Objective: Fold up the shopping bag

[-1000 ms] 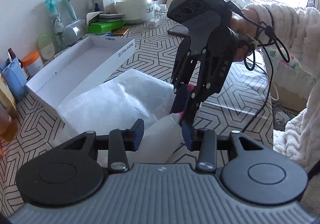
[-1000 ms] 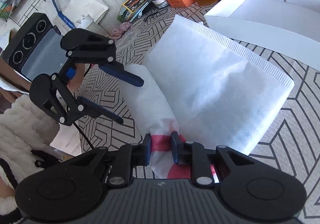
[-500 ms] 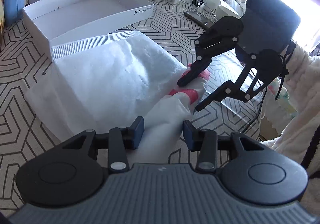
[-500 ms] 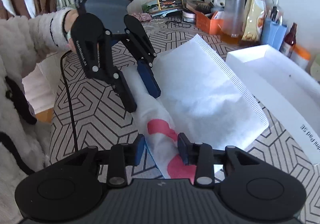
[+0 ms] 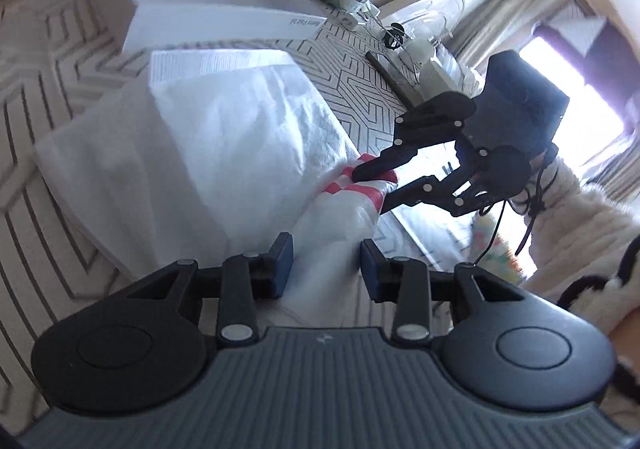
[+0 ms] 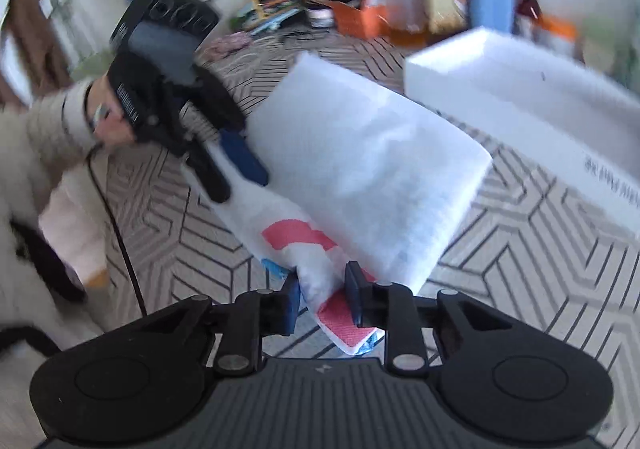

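While the white shopping bag point(image 5: 224, 153) lies partly folded on the patterned desk point(image 6: 540, 249) beside a white box point(image 5: 224, 23), the left tongs point(image 5: 326, 263) stand wide around its rolled near edge, and the right tongs point(image 6: 322, 299) sit narrow about the red-printed end, though whether they pinch it is unclear.

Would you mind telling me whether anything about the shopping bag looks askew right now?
Yes. The shopping bag is not flat: its near edge is bunched into a loose roll, with the left gripper and right gripper straddling opposite ends. The flat part looks uncreased.
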